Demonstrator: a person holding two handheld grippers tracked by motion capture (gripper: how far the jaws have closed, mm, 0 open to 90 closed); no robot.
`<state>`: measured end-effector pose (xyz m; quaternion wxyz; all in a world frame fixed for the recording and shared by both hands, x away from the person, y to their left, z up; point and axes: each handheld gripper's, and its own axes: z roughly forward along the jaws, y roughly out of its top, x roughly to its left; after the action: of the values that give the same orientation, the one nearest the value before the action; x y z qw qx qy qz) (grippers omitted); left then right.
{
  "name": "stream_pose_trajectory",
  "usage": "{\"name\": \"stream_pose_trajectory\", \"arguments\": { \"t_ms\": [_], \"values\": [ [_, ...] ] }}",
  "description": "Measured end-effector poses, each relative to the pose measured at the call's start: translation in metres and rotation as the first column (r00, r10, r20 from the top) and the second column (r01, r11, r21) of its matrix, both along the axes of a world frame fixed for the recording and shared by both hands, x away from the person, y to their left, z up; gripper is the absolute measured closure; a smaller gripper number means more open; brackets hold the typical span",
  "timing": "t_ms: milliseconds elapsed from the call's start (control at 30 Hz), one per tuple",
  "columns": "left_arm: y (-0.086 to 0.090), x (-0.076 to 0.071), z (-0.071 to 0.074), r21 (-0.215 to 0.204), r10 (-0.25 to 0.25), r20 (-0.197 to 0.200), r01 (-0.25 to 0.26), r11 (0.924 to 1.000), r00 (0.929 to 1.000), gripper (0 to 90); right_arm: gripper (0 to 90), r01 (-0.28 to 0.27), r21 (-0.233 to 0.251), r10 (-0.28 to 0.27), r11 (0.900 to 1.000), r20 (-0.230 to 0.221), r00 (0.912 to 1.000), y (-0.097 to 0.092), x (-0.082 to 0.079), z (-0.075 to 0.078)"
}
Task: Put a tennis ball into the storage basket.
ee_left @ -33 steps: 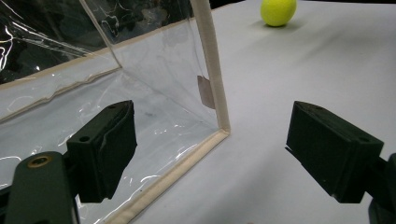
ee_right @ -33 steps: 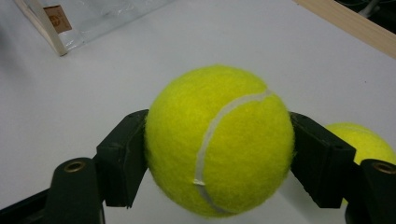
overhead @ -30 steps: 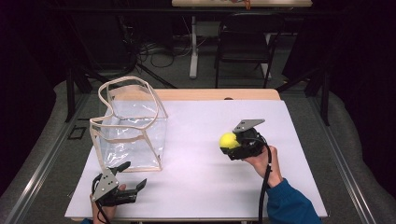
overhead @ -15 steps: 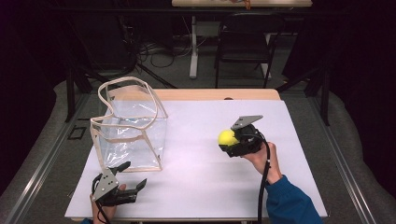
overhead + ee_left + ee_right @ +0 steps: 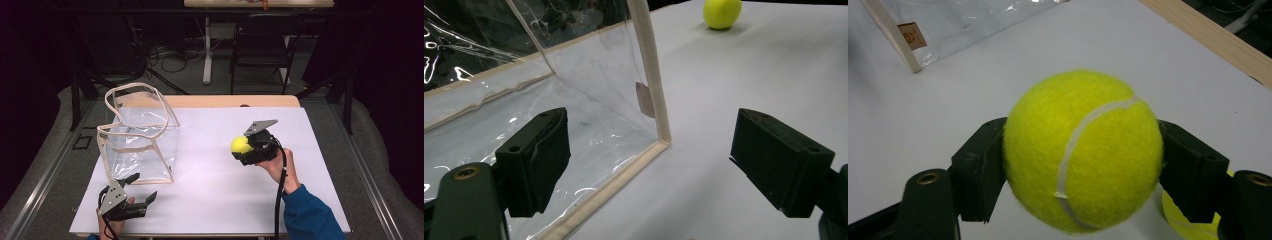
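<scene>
A yellow tennis ball [image 5: 1083,150] sits between the jaws of my right gripper [image 5: 1082,165], which is shut on it; both pads press its sides. From above, this ball [image 5: 240,144] and right gripper [image 5: 246,148] hang over the right middle of the white table [image 5: 210,190]. A clear plastic bag with beige trim [image 5: 140,137] stands upright at the left. My left gripper [image 5: 144,187] is open near the front edge, just before the bag's front corner [image 5: 663,137]; nothing lies between its jaws. A second yellow ball [image 5: 722,12] rests on the table far beyond it.
A sliver of yellow [image 5: 1193,222] shows under the right jaw. A wooden edge [image 5: 235,101] borders the table's far side. A black chair [image 5: 262,47] and cables stand on the floor behind. The bag's small label [image 5: 911,34] faces the right gripper.
The right gripper with the ball has drifted slightly away from the person. The left gripper and the bag have stayed put.
</scene>
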<state>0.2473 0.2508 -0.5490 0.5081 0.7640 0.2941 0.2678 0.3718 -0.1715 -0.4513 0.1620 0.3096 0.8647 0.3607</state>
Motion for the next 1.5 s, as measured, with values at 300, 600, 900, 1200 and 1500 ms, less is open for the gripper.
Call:
{"name": "stream_pose_trajectory", "arguments": {
  "t_ms": [300,600,900,1200,1500],
  "values": [
    [0.0,0.0,0.0,-0.001,-0.001,0.001,0.001,1.0,1.0,15.9,26.3,-0.02,-0.01,0.02,0.9998,0.0,0.9998,0.007,0.006,0.007],
    [0.0,0.0,0.0,-0.003,0.0,0.0,0.0,1.0,1.0,15.9,26.4,-0.034,-0.013,0.034,0.9993,0.0,0.9994,0.015,0.012,0.012],
    [0.0,0.0,0.0,-0.002,0.002,0.0,-0.002,1.0,1.0,15.9,26.4,-0.045,-0.017,0.045,0.9988,0.0,0.999,0.021,0.017,0.016],
    [0.0,0.0,0.0,-0.002,0.002,0.0,-0.002,1.0,1.0,15.9,26.4,-0.059,-0.033,0.059,0.9977,0.003,0.9983,0.027,0.02,0.02],
    [0.0,0.0,0.0,-0.004,0.001,-0.001,-0.001,1.0,1.0,15.9,26.3,-0.07,-0.046,0.07,0.9965,0.003,0.9975,0.034,0.024,0.024]
  ]
}}
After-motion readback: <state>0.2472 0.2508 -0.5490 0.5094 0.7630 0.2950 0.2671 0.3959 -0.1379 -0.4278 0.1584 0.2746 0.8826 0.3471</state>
